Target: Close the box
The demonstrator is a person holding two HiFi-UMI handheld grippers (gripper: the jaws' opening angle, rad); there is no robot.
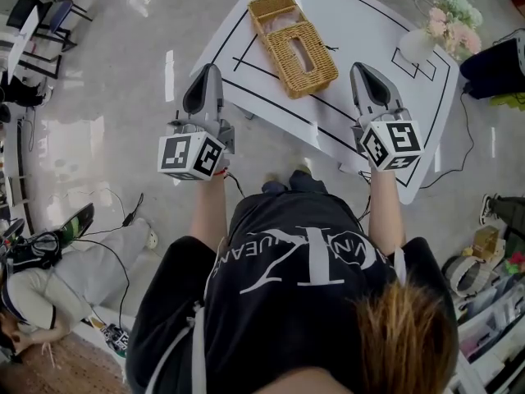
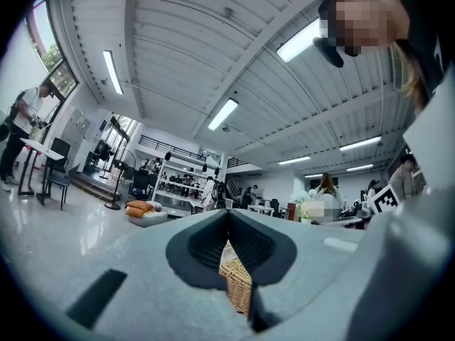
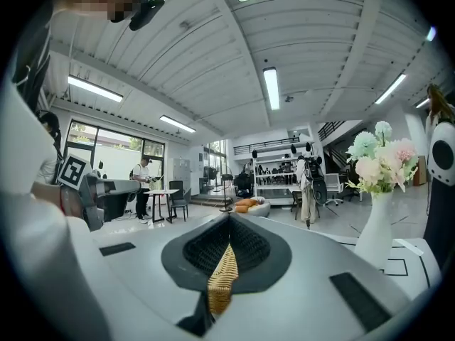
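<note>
A woven wicker box (image 1: 300,56) lies on the white table (image 1: 369,23), its hinged flap (image 1: 274,7) folded open at the far end and an oval slot in its top face. My left gripper (image 1: 212,70) hovers off the table's near left edge, apart from the box, its jaws together and empty. My right gripper (image 1: 362,67) hangs over the table to the right of the box, also shut on nothing. Through each gripper's closed jaws a sliver of the wicker box (image 2: 239,281) (image 3: 222,279) shows; left gripper (image 2: 229,215), right gripper (image 3: 229,219).
A white vase of pastel flowers (image 1: 443,19) (image 3: 380,190) stands at the table's far right corner. A black bag (image 1: 496,68) sits beyond the right edge. Someone sits on the floor at the lower left (image 1: 33,294), with cables nearby.
</note>
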